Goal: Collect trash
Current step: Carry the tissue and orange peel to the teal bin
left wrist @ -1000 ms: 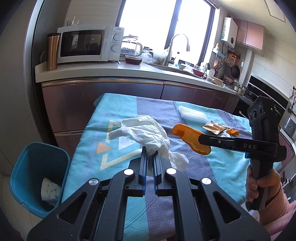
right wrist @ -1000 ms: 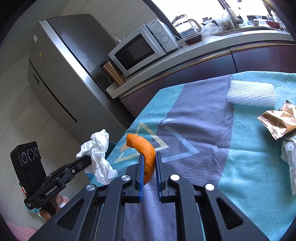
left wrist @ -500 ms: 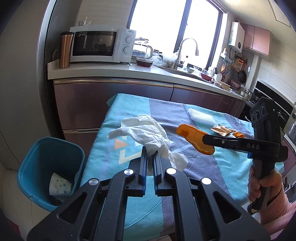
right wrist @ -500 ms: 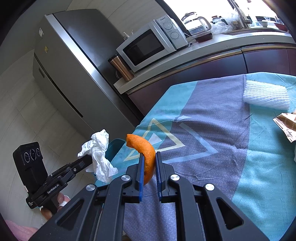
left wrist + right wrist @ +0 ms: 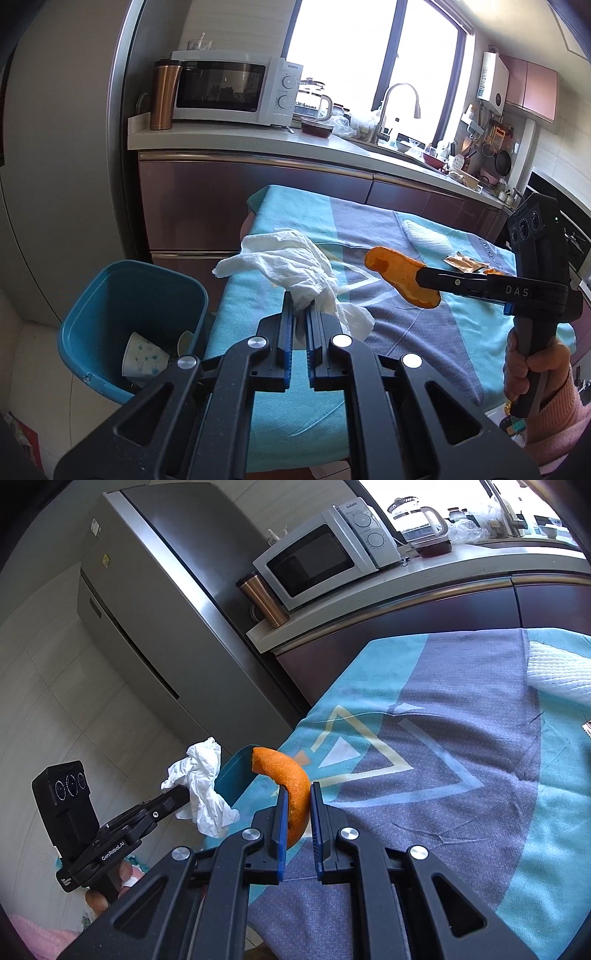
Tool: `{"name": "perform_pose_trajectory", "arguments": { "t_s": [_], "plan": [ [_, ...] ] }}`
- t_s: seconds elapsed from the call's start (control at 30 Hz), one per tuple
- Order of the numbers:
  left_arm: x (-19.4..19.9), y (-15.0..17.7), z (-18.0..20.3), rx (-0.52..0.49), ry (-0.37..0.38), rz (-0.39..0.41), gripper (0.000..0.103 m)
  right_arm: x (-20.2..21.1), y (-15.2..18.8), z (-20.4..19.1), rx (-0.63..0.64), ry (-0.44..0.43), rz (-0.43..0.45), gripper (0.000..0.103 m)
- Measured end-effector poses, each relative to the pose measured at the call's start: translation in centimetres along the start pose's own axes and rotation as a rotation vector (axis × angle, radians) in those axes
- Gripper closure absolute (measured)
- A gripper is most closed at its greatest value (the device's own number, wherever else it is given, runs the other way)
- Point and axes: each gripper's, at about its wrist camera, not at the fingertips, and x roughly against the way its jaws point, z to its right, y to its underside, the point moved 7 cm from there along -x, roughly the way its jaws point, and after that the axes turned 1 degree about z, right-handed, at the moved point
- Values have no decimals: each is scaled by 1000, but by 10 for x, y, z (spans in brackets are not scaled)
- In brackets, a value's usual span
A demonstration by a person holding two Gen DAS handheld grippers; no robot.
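- Tissue [image 5: 291, 266]: pinched in L gripper [image 5: 300, 314], above table edge, just beside bin [image 5: 110, 295].
- Peel [image 5: 291, 786]: clamped in R gripper [image 5: 297, 812], over table [image 5: 461, 775], farther from bin.
- Bin on floor by table corner, cup [image 5: 144, 358] inside.
- Step, I'd say: carry both over bin mouth, tissue first; let go only once clear of rim, else it lands on the floor.

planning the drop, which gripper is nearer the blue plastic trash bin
Left. The left gripper, holding the crumpled white tissue, sits beside the blue plastic trash bin; the right gripper, with orange peel, is farther over the table.
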Motion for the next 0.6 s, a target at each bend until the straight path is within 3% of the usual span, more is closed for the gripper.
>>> {"name": "perform_pose_trajectory", "arguments": {
  "t_s": [0.6],
  "plan": [
    [17,8,-56,71,-93,11,97,-45,5,-44,67,-61,-84,93]
  ]
}}
